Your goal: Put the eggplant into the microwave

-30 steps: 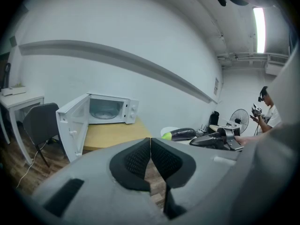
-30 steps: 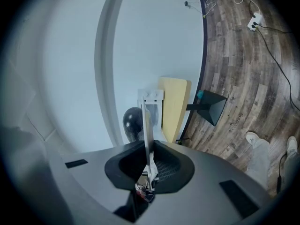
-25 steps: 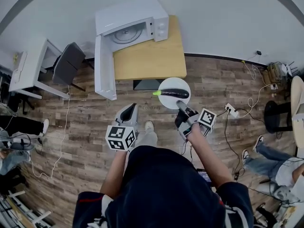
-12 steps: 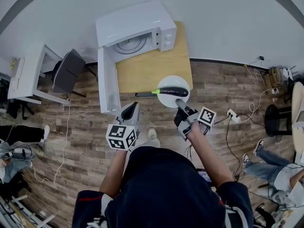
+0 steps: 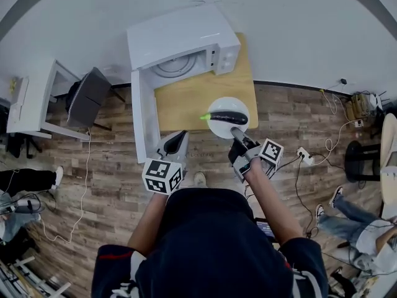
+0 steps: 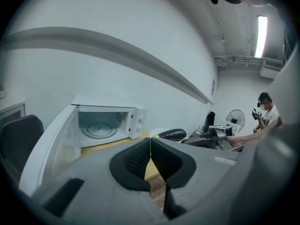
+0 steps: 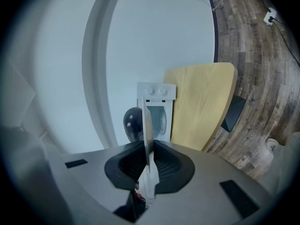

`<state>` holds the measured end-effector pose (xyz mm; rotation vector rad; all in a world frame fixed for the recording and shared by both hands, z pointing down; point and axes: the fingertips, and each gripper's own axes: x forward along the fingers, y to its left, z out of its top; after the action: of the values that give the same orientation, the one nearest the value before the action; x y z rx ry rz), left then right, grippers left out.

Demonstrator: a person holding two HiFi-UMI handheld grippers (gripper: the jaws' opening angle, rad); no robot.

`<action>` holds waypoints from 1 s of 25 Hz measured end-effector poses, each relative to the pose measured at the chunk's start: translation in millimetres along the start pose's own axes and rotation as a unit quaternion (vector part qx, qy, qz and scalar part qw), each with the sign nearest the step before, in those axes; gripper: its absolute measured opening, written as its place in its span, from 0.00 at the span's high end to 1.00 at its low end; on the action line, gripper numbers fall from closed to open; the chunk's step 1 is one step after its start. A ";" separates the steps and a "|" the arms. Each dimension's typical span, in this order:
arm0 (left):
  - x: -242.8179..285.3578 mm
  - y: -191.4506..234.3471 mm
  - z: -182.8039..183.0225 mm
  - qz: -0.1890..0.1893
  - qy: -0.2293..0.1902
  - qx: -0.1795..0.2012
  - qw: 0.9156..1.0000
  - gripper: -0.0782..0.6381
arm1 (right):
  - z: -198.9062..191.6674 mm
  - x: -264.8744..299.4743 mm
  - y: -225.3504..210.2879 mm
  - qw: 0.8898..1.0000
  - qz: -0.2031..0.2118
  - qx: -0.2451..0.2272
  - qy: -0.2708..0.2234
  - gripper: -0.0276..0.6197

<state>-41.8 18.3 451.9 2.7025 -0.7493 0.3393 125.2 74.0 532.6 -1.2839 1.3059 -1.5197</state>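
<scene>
1. The eggplant [image 5: 228, 117] lies across a white plate [image 5: 214, 129] at the middle of the head view, with its green stem pointing left. The plate is carried in the air and is not set down.
2. The right gripper [image 5: 236, 131] is clamped on the plate's near rim. Its own view shows the rim edge-on between the pads.
3. The left gripper [image 5: 180, 135] has its jaws together on nothing. It sits lower left of the plate, beside the free end of the open door [image 5: 144, 120].
4. A second ago the plate hung over the floorboards, short of the wooden table [image 5: 198, 95]. Now it overlaps the table's near edge.
5. The microwave [image 5: 180, 39] sits lower and larger in the frame than before, so the person has walked closer. Both grippers look as they did.
6. I judge the carry to be in its last approach. The door stands open and the turntable is bare, so the eggplant is not yet inside.
</scene>
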 end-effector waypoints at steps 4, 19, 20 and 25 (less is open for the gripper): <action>3.1 9.8 -1.6 0.003 0.004 -0.008 1.000 0.87 | -0.7 14.0 2.8 1.000 0.000 0.000 0.005 0.91; 35.8 48.1 13.9 0.070 -0.002 -0.032 0.997 0.87 | 23.8 82.7 10.8 0.996 -0.006 -0.011 0.084 0.91; 38.5 51.0 14.1 0.077 -0.003 -0.035 0.996 0.87 | 25.5 88.8 10.3 0.996 -0.008 -0.014 0.093 0.91; 53.6 61.5 16.1 0.110 -0.007 -0.056 0.992 0.87 | 36.2 115.2 16.4 0.990 -0.007 -0.024 0.137 0.91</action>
<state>-27.6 -62.1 468.0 2.5250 -1.0407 0.3170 133.6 -47.3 540.6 -1.1445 1.5151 -1.7315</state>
